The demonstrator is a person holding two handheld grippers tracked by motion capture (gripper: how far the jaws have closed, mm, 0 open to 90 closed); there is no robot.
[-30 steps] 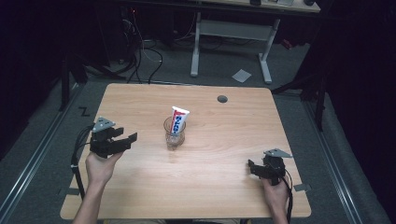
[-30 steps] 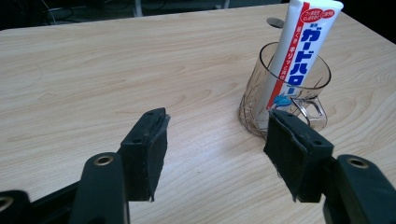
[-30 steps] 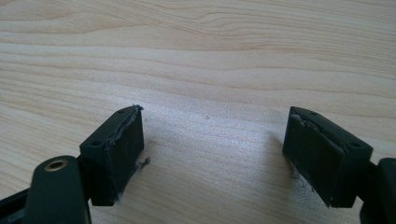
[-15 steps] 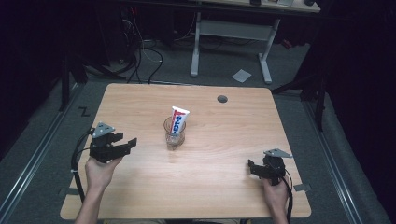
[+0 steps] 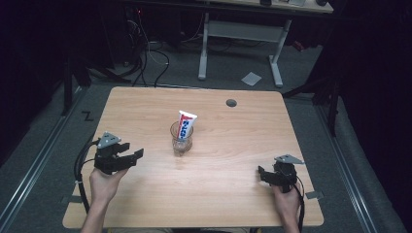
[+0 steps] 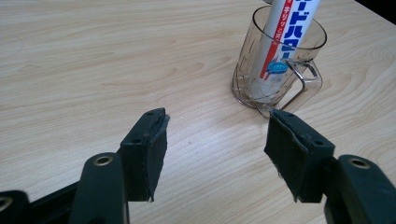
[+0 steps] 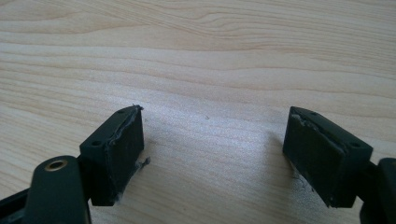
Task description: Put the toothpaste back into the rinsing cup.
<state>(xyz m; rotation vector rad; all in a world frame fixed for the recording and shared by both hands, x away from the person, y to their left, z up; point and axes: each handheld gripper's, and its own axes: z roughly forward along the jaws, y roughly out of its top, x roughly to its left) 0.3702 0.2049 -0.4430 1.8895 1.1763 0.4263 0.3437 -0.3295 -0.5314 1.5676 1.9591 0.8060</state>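
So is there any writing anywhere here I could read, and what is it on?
"ードハ": large blue Japanese letters running along the white tube that stands in the clear mug; the word is cut off at the top of the left gripper view.
Small red Japanese print beside them: too small to read.
Pale blue oval label lower on the tube: blurred, unreadable.
The wooden table carries no writing.

Tube (image 6: 285,32) standing in glass mug (image 6: 299,70), blue Japanese katakana down its white side, legible part "ードハ", smaller red Japanese line beside it, too small to read, small pale-blue label lower down, illegible
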